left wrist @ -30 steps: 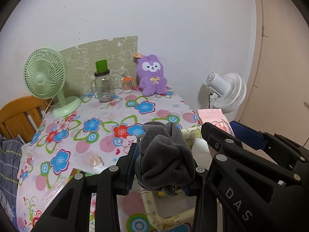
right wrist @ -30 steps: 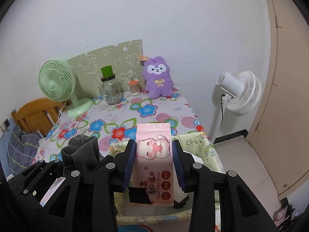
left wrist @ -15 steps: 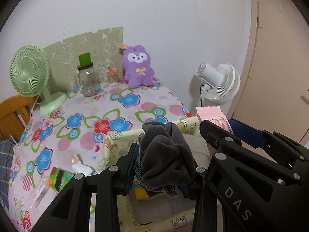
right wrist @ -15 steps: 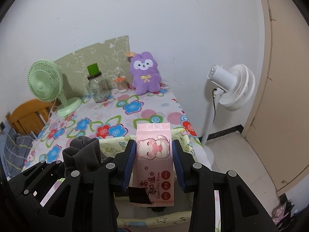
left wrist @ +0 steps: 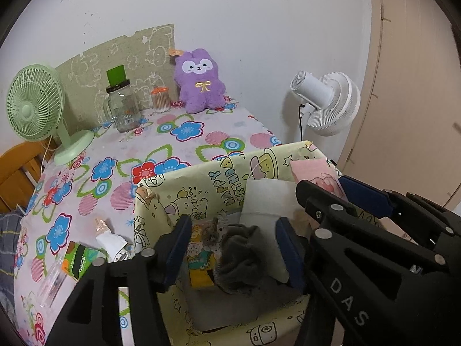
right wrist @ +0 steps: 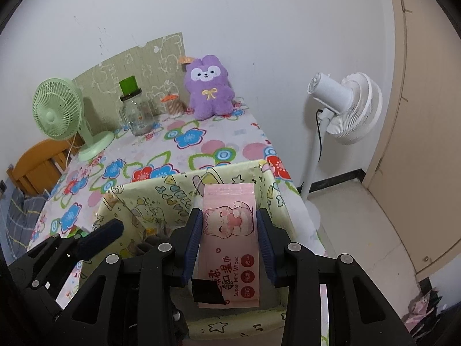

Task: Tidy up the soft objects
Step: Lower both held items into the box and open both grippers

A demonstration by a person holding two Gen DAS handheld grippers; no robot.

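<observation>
Left tool [left wrist: 233, 248]: fingers spread, poised over the grey cloth [left wrist: 242, 262] lying inside the box
Right tool [right wrist: 229, 240]: pinching the pink wipes pack [right wrist: 230, 248] above the box
Box [left wrist: 201, 190]: yellow cartoon print, on the floral desk [left wrist: 178, 144]
Far: purple plush [left wrist: 200, 80] at the wall

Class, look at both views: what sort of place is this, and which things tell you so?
Probably a room in a home: a table with a flowered cloth, a purple plush toy against the wall, and a white standing fan by a door.
</observation>
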